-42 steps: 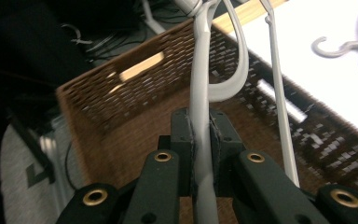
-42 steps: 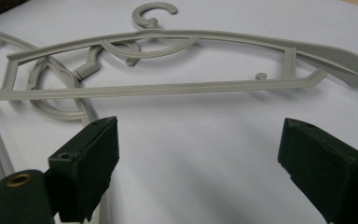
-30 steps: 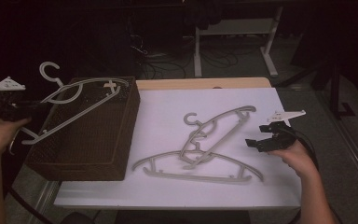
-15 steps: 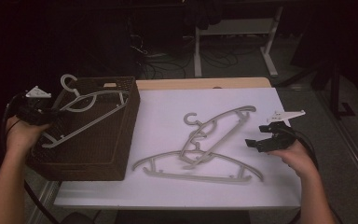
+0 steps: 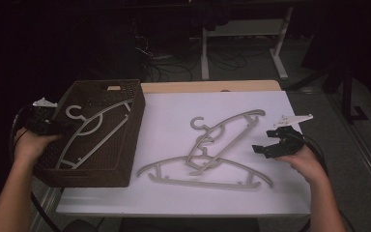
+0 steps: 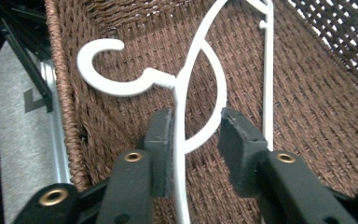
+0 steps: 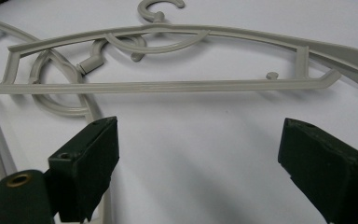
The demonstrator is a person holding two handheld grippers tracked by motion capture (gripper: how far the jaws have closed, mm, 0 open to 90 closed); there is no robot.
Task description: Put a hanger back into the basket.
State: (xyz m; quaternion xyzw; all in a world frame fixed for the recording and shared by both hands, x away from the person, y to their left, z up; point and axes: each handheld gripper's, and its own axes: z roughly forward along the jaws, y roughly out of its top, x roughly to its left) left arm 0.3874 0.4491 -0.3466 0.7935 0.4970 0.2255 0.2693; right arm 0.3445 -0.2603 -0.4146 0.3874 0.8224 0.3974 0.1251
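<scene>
White tabletop | two hangers overlapping | left hand-held gripper loosening around hanger in basket | right hand-held gripper wide, empty

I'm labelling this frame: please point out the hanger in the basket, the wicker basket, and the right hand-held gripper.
hanger in the basket (image 5: pixel 107 112): high view, on its curved shoulder.
wicker basket (image 5: pixel 134 126): high view, on its right wall.
right hand-held gripper (image 5: pixel 265 143): high view, between its open fingertips.

One hanger lies in the basket at the table's left; two crossed hangers lie to its right.
</scene>
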